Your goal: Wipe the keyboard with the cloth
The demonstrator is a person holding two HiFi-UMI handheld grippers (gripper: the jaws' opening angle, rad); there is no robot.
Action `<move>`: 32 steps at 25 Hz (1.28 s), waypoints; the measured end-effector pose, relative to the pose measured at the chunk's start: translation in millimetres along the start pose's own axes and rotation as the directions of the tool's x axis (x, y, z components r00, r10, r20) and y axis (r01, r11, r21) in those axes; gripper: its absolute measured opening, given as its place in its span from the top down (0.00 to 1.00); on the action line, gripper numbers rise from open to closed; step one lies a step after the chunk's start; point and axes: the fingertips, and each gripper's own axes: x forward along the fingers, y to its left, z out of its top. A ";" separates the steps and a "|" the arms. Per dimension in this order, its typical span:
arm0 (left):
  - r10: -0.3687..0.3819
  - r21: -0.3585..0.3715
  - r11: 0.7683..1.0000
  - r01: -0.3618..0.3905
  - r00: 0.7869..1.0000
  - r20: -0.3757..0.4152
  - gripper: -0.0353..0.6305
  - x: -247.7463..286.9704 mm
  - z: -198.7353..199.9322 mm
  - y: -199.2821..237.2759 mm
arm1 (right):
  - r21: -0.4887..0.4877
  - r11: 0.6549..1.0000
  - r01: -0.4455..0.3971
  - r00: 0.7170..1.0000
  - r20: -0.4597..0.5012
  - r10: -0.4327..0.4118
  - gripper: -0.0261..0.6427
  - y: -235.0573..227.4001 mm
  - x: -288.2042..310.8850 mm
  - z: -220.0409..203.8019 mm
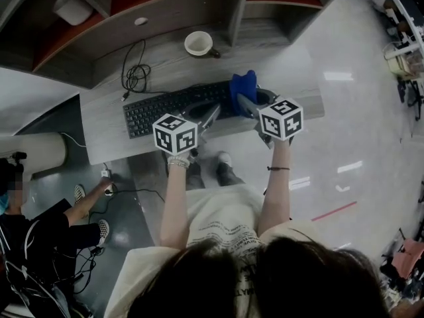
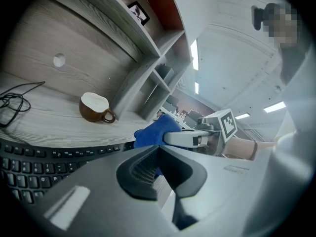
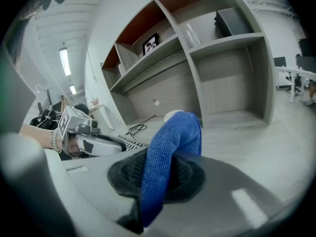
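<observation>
Right gripper [image 1: 252, 106] pinches the blue cloth [image 1: 243, 87], free fold over the keyboard [image 1: 165, 109] right end, seemingly poised to wipe; left gripper [image 1: 207, 116] jaws closed, empty, near front edge, probably to steady.

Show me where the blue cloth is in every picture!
Head view: the blue fuzzy cloth stands up at the right end of the long black keyboard, pinched by the right gripper.
Left gripper view: the cloth is in the middle, just past the tongs.
Right gripper view: the cloth is front and centre, clamped between the tongs.
Shared landmark: the keyboard, low left and left of centre.
</observation>
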 end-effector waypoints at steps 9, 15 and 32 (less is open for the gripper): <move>0.017 -0.003 1.000 -0.017 1.000 0.011 0.94 -17.2 -2.4 5.7 | 0.000 1.000 -0.023 1.000 -0.010 0.023 0.87 14.1 8.5 -1.2; 0.030 -0.006 1.000 -0.030 0.999 0.023 0.94 -27.5 -3.6 9.9 | 0.000 0.999 -0.037 0.999 -0.007 0.037 0.87 22.4 14.1 -0.9; 0.043 -0.014 0.999 -0.043 0.998 0.036 0.94 -46.2 -5.8 18.2 | -0.008 0.998 -0.062 0.998 -0.023 0.062 0.87 42.8 32.1 -1.4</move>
